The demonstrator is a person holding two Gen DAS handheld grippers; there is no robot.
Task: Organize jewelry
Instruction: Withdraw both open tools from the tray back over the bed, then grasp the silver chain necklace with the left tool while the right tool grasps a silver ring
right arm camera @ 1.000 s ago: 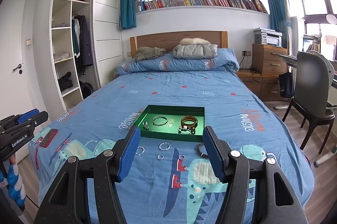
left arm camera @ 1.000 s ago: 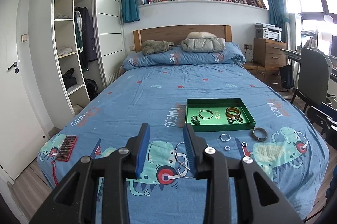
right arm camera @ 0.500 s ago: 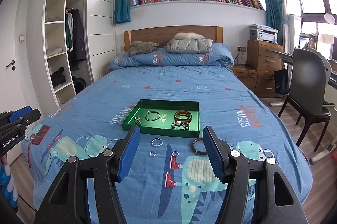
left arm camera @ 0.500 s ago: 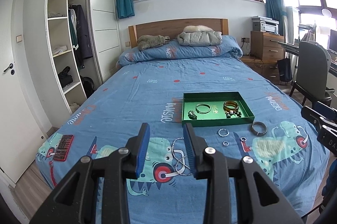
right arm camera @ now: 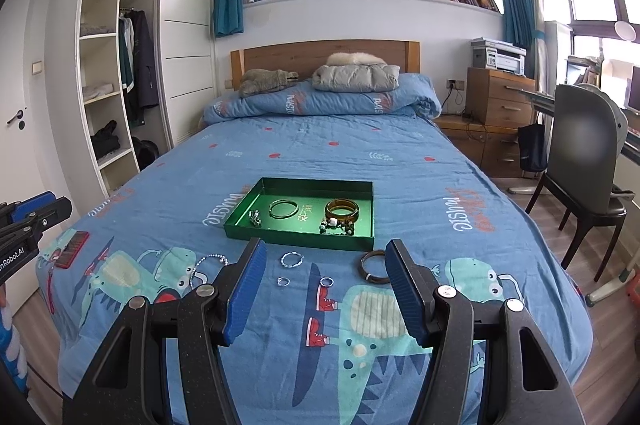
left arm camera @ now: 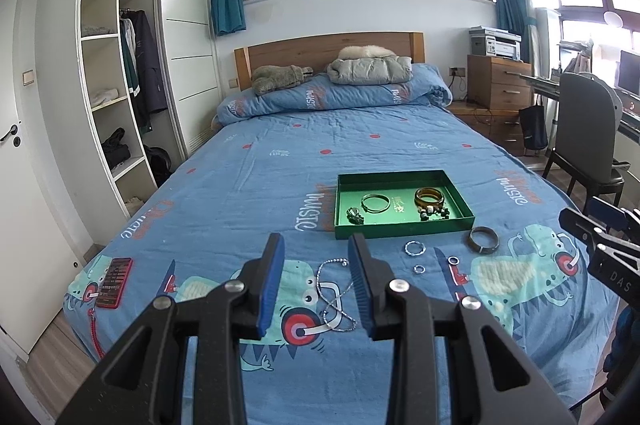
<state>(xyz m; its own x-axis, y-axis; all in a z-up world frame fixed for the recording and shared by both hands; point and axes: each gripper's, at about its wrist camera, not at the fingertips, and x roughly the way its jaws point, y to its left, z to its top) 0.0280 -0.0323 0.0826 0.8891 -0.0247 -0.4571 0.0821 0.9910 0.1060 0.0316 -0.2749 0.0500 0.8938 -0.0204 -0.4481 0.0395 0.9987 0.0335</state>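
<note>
A green tray lies on the blue bedspread and holds a thin bangle, an amber bangle, beads and a small charm. In front of it on the cover lie a silver chain necklace, a silver ring, two smaller rings and a dark bangle. My left gripper hovers open above the necklace with nothing between its fingers. My right gripper hovers open above the rings, also holding nothing.
A red phone lies near the bed's left front corner. Folded clothes sit on the rolled duvet at the headboard. An open wardrobe stands left; a chair and wooden drawers stand right.
Both views have drifted slightly, so the tray and jewelry sit a little lower in the frames. Both grippers keep the same opening. Nothing on the bed has moved.
</note>
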